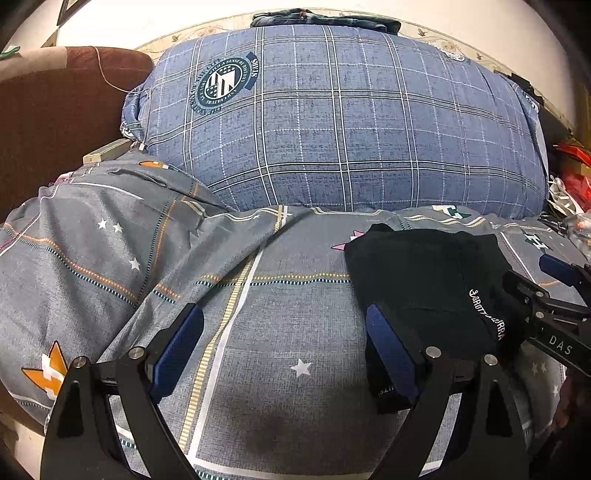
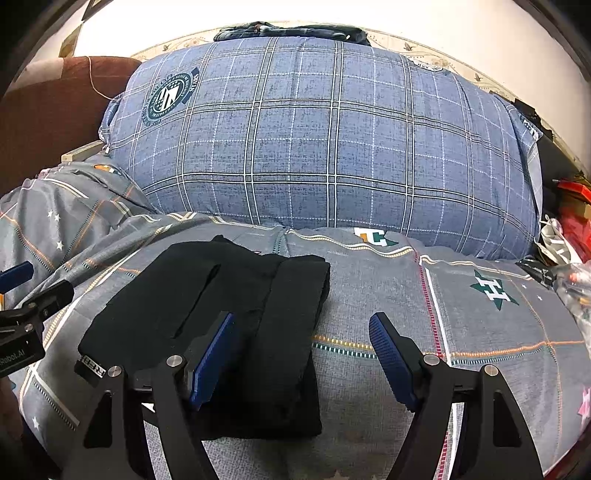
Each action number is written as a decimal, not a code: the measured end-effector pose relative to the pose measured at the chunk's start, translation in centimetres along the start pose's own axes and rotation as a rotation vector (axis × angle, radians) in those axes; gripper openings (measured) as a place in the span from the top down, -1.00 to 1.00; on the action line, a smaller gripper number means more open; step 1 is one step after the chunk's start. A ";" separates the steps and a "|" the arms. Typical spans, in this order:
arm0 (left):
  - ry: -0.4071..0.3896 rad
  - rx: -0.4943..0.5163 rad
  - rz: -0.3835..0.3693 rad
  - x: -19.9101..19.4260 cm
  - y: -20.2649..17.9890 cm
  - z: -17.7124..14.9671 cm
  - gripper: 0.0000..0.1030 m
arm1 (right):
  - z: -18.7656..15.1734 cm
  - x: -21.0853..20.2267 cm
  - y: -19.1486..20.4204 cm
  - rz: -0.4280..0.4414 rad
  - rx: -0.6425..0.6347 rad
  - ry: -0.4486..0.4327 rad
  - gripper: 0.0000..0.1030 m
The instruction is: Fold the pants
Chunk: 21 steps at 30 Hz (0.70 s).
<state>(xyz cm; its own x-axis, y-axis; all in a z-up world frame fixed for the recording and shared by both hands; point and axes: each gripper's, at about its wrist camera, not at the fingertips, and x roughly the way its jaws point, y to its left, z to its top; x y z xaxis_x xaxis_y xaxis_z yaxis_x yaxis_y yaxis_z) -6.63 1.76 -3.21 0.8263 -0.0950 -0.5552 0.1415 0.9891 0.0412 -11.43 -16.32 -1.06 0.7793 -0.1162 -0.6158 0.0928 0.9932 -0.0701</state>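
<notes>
The black pants [image 2: 207, 317] lie folded into a compact rectangle on the grey patterned bedsheet [image 2: 461, 317]. They also show in the left wrist view [image 1: 432, 280], at the right, with white lettering on them. My left gripper [image 1: 284, 350] is open and empty, its right finger beside the pants' left edge. My right gripper [image 2: 301, 358] is open and empty, its left finger over the folded pants and its right finger over bare sheet. The right gripper also shows at the right edge of the left wrist view [image 1: 554, 295].
A large blue plaid pillow [image 1: 343, 118] lies across the back of the bed. A brown sofa arm [image 1: 55, 110] stands at the left. Red and white clutter [image 2: 569, 221] sits at the right edge. Dark clothes [image 2: 291, 31] lie behind the pillow.
</notes>
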 end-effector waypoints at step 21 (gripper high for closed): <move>0.005 0.014 0.002 0.1 -0.3 -0.1 -0.76 | 0.1 -0.4 -0.4 -0.005 0.023 -0.018 -0.49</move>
<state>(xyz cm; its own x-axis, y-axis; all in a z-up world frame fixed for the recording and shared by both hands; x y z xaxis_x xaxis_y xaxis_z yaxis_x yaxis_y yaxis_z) -6.64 1.46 -3.37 0.8239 -0.0929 -0.5590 0.1479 0.9875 0.0537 -11.71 -16.64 -0.67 0.7899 -0.1217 -0.6011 0.1109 0.9923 -0.0552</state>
